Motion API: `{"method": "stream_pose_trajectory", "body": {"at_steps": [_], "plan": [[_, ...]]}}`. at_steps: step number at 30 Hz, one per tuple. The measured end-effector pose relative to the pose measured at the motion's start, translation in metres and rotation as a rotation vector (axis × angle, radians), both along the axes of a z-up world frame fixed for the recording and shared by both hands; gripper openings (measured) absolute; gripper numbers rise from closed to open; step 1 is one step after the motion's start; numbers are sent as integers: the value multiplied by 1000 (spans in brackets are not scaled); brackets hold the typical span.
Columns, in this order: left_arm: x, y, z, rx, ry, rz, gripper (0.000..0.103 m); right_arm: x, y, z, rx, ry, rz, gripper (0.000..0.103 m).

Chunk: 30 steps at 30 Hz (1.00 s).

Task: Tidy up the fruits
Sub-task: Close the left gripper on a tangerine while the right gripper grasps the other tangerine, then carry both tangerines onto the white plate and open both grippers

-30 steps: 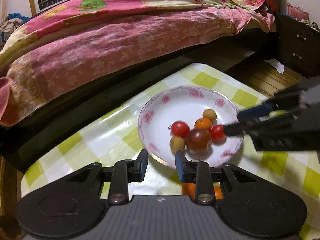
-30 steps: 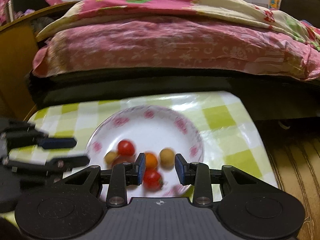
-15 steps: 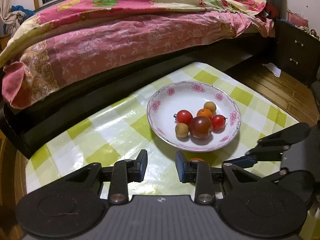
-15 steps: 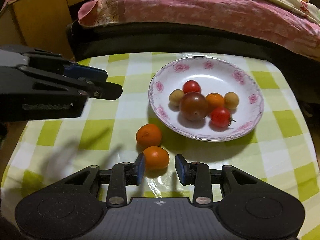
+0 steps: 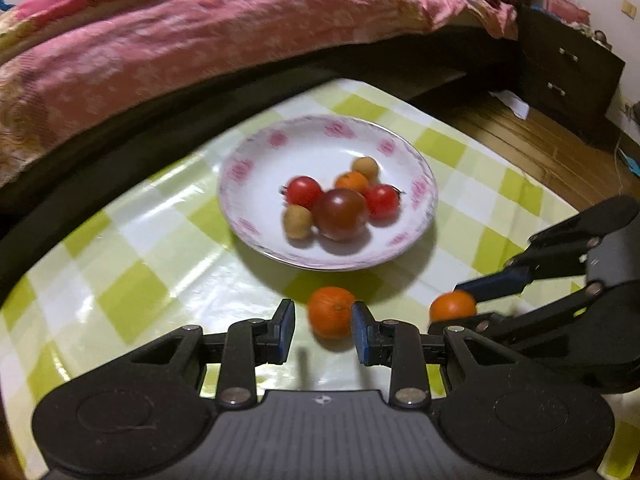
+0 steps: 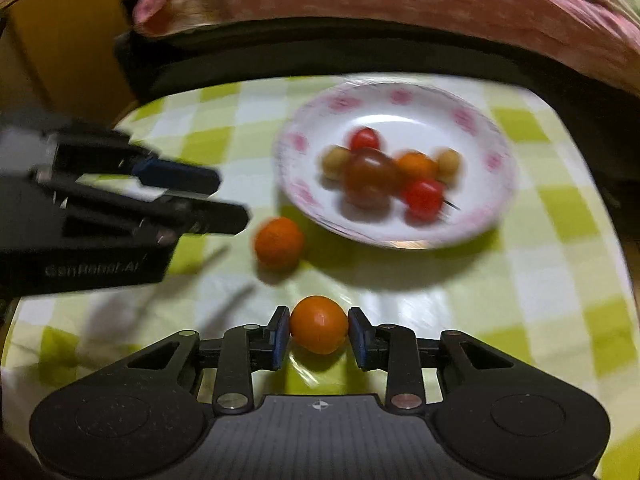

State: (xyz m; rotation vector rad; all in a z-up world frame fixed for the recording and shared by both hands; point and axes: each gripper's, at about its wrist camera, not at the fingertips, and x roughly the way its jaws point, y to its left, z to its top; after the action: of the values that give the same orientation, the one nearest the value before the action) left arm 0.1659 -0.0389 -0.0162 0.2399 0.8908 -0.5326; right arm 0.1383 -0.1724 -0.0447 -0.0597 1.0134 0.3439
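A white plate with pink flowers [image 5: 256,160] [image 6: 400,100] stands on the green-checked tablecloth and holds several small fruits: red tomatoes, a dark tomato [image 5: 340,214], a small orange and brown round fruits. Two oranges lie on the cloth in front of it. My left gripper [image 5: 323,330] is open, with one orange [image 5: 331,316] [image 6: 279,243] just ahead between its fingertips. My right gripper [image 6: 319,336] is open around the other orange [image 6: 319,324] [image 5: 453,306], its pads beside the fruit with small gaps.
A bed with a pink quilt [image 5: 200,40] runs along the far side of the table. A dark drawer cabinet [image 5: 568,60] stands at the right on a wooden floor. The table edge [image 6: 600,184] is near on the right.
Both grippers have drawn back from the plate and come down low over the cloth. Each now has one of the two loose oranges between its fingertips.
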Motion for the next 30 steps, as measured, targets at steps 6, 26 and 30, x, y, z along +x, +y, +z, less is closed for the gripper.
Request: {"method": "stream_pose_trajectory", "body": {"at_steps": [6,26,30], "plan": [[7,-13,-11,3,12,8,39,-8,-14,0,-18,4,-65,28],[11,-28,-30,52,-24,71,40,13,-28,-1,22,23,-97,28],[11,-31,-30,64,-24,71,39,15,-28,-1,19,23,-90,28]]}}
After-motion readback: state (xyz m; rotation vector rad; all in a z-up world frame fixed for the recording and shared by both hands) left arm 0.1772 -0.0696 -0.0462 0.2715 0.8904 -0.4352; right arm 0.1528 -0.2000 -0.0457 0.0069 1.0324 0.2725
